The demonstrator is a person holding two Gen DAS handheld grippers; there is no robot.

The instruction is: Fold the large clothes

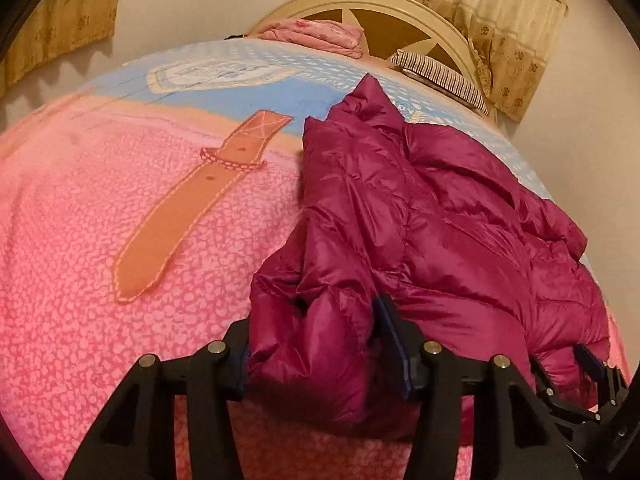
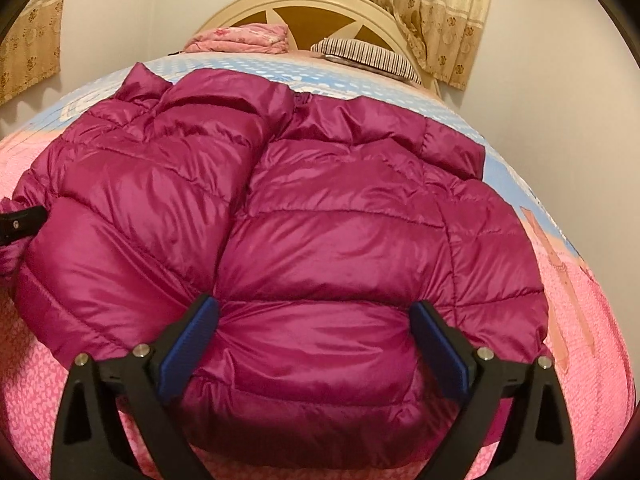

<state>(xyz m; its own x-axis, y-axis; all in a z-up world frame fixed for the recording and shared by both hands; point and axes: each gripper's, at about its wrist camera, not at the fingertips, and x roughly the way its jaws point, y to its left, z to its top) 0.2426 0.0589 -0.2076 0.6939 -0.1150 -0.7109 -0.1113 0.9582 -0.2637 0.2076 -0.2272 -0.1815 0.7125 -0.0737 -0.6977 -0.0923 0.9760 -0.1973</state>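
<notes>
A magenta puffer jacket [image 2: 320, 220] lies spread on a pink and blue bed cover [image 1: 80, 220]. My left gripper [image 1: 316, 340] has its jaws around a bunched fold at the jacket's [image 1: 420, 220] near left edge, and the fabric fills the gap between them. My right gripper [image 2: 316, 336] has its jaws spread wide with the jacket's near hem bulging between them. The right gripper also shows at the lower right of the left wrist view [image 1: 584, 364]. A piece of the left gripper shows at the left edge of the right wrist view [image 2: 20, 228].
A folded pink blanket [image 2: 240, 38] and a striped pillow [image 2: 368, 58] lie at the cream headboard [image 2: 320, 0]. Patterned curtains [image 2: 440, 8] hang behind. The bed cover [image 2: 592, 320] extends left of the jacket with a brown belt print [image 1: 192, 208].
</notes>
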